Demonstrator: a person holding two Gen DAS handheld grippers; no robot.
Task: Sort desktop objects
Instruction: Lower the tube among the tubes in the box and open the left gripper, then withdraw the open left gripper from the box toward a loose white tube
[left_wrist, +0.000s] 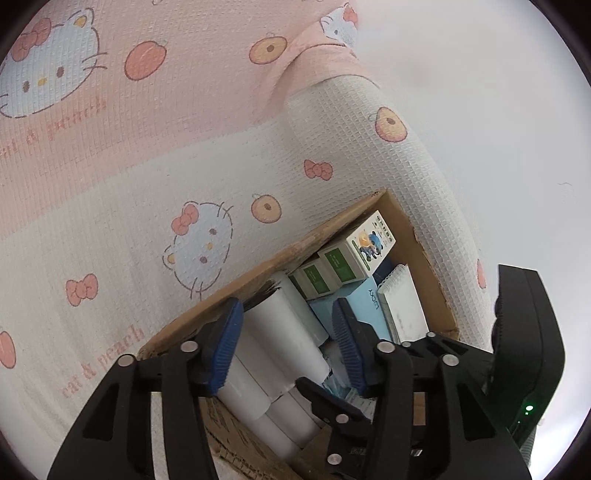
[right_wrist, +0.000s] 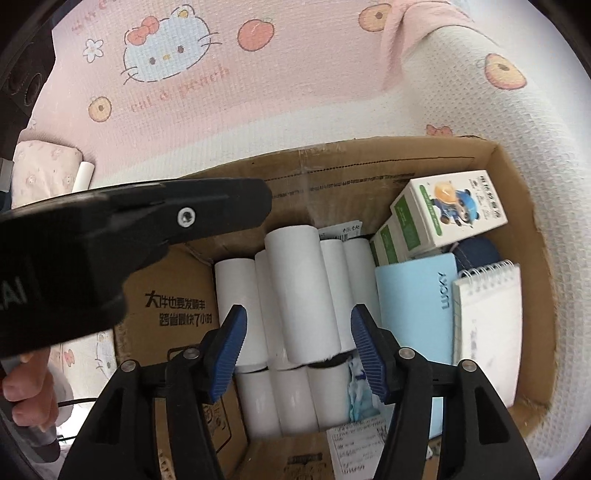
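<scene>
Landmark: an open cardboard box (right_wrist: 517, 177) standing on a pink and white cloth (right_wrist: 258, 110) printed with cartoon cats and peaches — every place below is given from this box.

White rolls: a batch of white paper rolls (right_wrist: 301, 295) lies inside the box, packed side by side in its left and middle part, one roll resting on top of the others.

Right gripper: the right gripper (right_wrist: 297, 349) hangs above the rolls, pointing steeply down into the box; its blue pads (right_wrist: 229, 354) stand apart on either side of the top roll without pressing on it, so it holds nothing.

Left gripper: the left gripper (left_wrist: 286, 341) also points down into the box from its left side; its jaws stand apart around a white roll (left_wrist: 284, 332), with a gap showing at the pads — nothing gripped.

Small cartons: white and green cartons (right_wrist: 448, 214), one with a cartoon figure in blue, stand in the box's far right corner.

Blue booklet: a light blue booklet (right_wrist: 417, 306) lies in the box, just right of the rolls.

Notepad: a spiral-bound notepad (right_wrist: 487, 317) leans against the box's right wall, beside the booklet.

Hand: a person's hand (right_wrist: 29, 391) shows outside the box, at its near left, on the left gripper's handle.
</scene>
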